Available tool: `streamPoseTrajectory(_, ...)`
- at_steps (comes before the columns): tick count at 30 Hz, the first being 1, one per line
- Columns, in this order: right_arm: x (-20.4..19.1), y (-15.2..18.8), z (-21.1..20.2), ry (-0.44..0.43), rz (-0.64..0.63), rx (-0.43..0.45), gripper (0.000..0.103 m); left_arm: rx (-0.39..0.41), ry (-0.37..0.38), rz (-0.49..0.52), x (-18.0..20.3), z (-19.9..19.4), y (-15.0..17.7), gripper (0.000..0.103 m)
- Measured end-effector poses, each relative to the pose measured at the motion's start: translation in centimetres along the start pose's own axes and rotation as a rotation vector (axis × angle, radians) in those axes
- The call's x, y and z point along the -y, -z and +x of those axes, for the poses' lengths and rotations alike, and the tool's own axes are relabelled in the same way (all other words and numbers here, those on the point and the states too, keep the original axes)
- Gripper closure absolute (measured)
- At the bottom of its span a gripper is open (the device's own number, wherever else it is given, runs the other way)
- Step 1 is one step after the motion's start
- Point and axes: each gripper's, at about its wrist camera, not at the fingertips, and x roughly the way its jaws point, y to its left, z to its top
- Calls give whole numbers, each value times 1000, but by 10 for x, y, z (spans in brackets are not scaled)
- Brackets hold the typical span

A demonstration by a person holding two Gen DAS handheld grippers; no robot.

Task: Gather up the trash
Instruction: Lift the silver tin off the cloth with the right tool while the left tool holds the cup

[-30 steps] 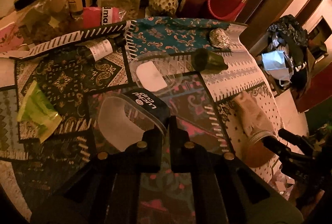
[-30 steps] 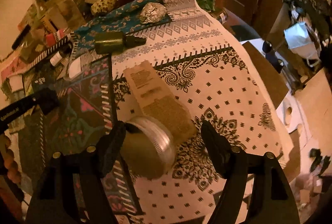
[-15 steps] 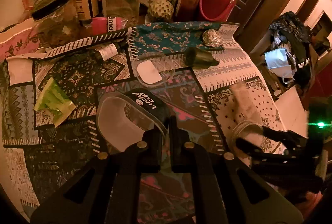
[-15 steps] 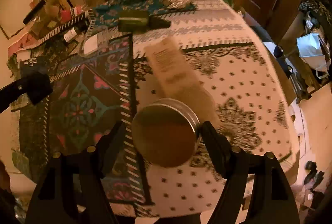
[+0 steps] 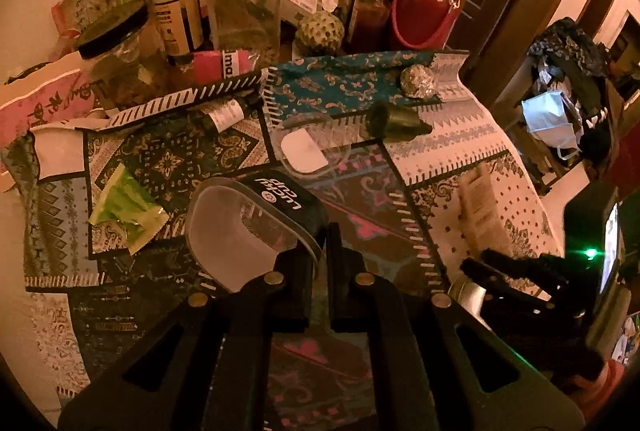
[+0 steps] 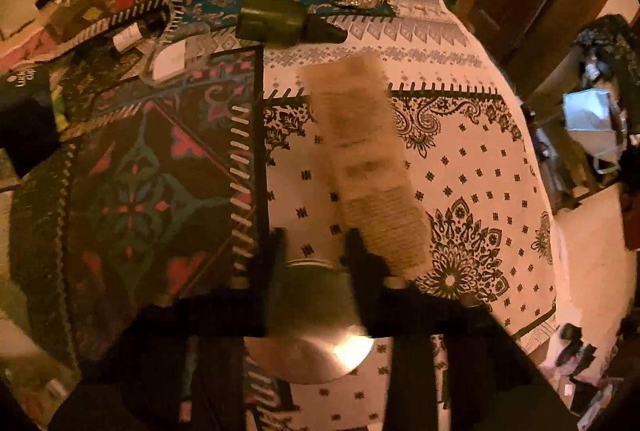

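My left gripper [image 5: 322, 251] is shut on the rim of a squashed plastic cup [image 5: 248, 227] with a black "Lucky cup" band, held above the patterned tablecloth [image 5: 168, 159]. My right gripper [image 6: 314, 251] is shut on a round metal tin [image 6: 316, 327], seen blurred; the tin also shows in the left wrist view [image 5: 466, 293]. A tan paper packet [image 6: 368, 167] lies just beyond the tin. On the cloth lie a green wrapper [image 5: 124, 207], a foil ball [image 5: 418, 81], a dark green bottle [image 5: 396, 121] on its side and a clear lidded container [image 5: 308, 151].
Bottles, jars, a red flask [image 5: 428, 3] and a sauce bottle [image 5: 370, 11] crowd the table's far edge. A small labelled bottle [image 5: 224, 113] lies on its side. A cluttered stand with a face mask [image 5: 552, 123] is off the right edge, by a door.
My right gripper closed on the metal tin, which now sits deeper between its fingers. My left gripper rose slightly with the cup still in it.
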Motion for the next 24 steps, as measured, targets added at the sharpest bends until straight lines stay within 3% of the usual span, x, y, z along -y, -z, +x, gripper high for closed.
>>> streamPoseTrajectory(4,20,-1,-13,-105,32,5,86,25,-3,-12,12,-6,-4,99)
streamPoseTrajectory(6,29,1,-25,-108,20,21,72,36,4,-23,18,-9,-6,99)
streamPoseTrajectory(8,34,4,-35,-100,8,47,30,39,16,-28,23,-11,-6,98)
streamPoseTrajectory(10,39,10,-45,-98,9,78,23,41,13,-18,29,-13,-6,99)
streamPoseTrajectory(16,18,23,-27,-161,-50,-31,23,35,-6,3,32,-17,-1,99)
streamPoseTrajectory(21,-1,31,3,-87,-84,-71,23,21,-20,2,26,-21,5,99)
streamPoseTrajectory(24,-3,31,9,-62,-76,-84,32,12,-25,-4,24,-22,9,98)
